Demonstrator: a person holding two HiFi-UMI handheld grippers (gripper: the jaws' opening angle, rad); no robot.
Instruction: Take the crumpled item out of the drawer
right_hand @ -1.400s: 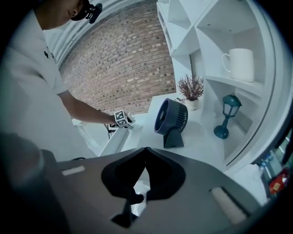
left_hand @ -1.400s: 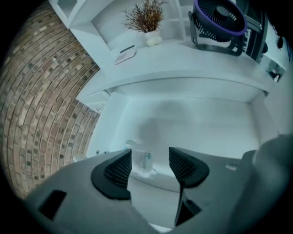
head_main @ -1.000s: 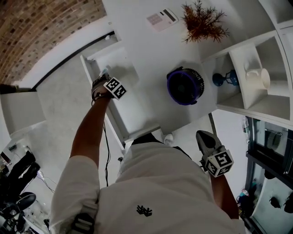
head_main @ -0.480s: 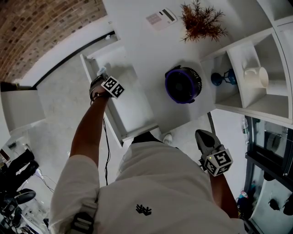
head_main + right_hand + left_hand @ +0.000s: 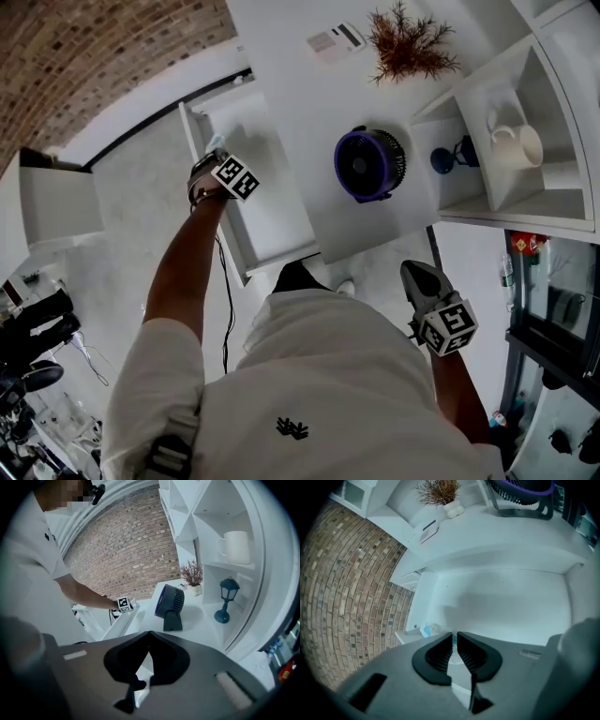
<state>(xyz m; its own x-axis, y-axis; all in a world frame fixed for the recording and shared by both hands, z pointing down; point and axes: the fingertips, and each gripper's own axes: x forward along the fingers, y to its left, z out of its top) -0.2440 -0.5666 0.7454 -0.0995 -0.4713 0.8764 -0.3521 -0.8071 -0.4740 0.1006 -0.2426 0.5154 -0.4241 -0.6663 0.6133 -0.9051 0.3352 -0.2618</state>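
The white drawer stands pulled out from the desk. My left gripper reaches down into its far left corner. The crumpled item, a small white and pale blue wad, sits at the jaw tips. The jaws of the left gripper have just been closing and now pinch an edge of the wad. My right gripper hangs at my right side, away from the drawer, and in the right gripper view its jaws meet with nothing between them.
On the desk top stand a purple fan, a dried plant and a flat white remote. Shelves on the right hold a white mug and a blue lantern. A brick wall lies beyond the drawer.
The left gripper has lifted slightly at the drawer's far left corner. The head view has shifted a little. The right gripper has stayed at my side.
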